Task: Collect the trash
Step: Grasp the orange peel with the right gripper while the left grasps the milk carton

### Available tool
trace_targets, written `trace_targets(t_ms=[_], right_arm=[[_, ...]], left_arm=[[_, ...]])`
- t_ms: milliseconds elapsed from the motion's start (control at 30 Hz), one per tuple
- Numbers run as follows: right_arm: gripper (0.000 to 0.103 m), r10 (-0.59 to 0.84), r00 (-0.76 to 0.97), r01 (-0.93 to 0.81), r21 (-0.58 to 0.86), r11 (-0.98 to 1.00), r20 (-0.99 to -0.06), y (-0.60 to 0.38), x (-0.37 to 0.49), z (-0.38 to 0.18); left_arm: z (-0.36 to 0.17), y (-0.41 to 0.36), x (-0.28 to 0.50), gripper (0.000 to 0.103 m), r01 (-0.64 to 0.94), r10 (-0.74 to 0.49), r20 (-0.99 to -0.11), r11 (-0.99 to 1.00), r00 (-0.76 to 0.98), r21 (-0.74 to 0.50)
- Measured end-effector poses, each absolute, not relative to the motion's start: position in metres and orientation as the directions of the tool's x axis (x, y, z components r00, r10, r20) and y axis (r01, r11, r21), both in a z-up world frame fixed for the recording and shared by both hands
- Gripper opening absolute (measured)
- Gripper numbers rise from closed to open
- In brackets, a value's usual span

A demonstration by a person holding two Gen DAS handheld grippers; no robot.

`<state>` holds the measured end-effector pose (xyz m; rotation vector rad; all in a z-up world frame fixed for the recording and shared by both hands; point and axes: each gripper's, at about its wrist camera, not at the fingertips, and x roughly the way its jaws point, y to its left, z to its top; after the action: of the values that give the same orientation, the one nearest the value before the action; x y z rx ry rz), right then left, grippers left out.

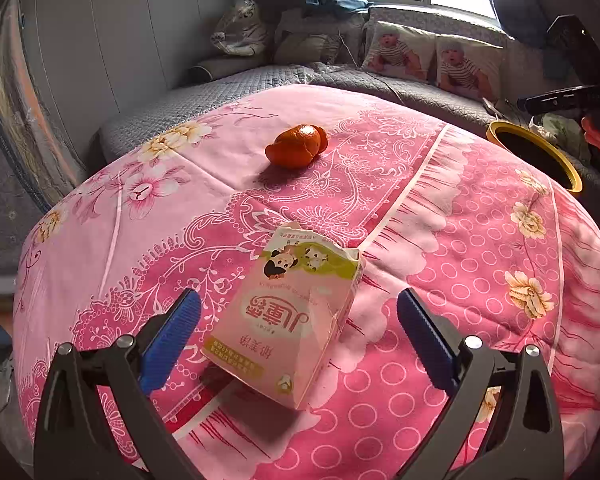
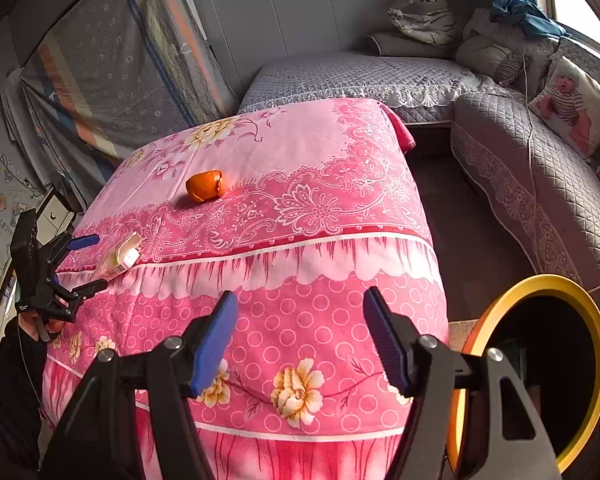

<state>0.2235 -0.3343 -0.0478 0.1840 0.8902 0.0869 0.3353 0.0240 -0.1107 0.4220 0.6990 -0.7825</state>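
While both pieces lie uncollected: task barely begun.
Carton [image 1: 296, 320]: between left gripper [image 1: 298, 336] fingers, released.
Orange peel [image 1: 298, 146]: well beyond them.
Right gripper [image 2: 300, 336]: released, empty, bin [image 2: 540, 364] beside.

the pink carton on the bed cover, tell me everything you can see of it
The pink carton is a small paperboard box with red lettering, a green cartoon panel and a torn-open top. It looks crumpled and empty, lying tilted on the pink floral cover. The left gripper straddles it with jaws open, pads apart from its sides; only the cover touches it. The right wrist view shows it near the cover's edge.
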Motion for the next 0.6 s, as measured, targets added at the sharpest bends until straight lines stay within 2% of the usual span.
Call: trace_targets(t_ms=[267,333,467,600], right_arm=[[0.062,0.18,0.611,-0.049,0.19,0.981,-0.771,-0.312,0.25,-0.046],[0.062,0.183,0.607,-0.057,0.187,0.981,-0.774,-0.309,0.255,-0.046],[0.062,0.187,0.606,-0.086,0.17,0.982,-0.773,-0.3,0.265,-0.043],[0.062,0.208,0.601,-0.195,0.111,0.975,-0.772,-0.272,0.293,-0.042]], left_arm=[[-0.121,0.02,0.355,0.091,0.787,-0.505,-0.743,0.614,0.441,0.05],[-0.125,0.017,0.357,0.077,0.796,-0.499,-0.755,0.603,0.426,0.051],[-0.131,0.013,0.36,0.069,0.804,-0.494,-0.762,0.592,0.419,0.058],[-0.124,0.016,0.358,0.056,0.799,-0.516,-0.74,0.599,0.433,0.05]])
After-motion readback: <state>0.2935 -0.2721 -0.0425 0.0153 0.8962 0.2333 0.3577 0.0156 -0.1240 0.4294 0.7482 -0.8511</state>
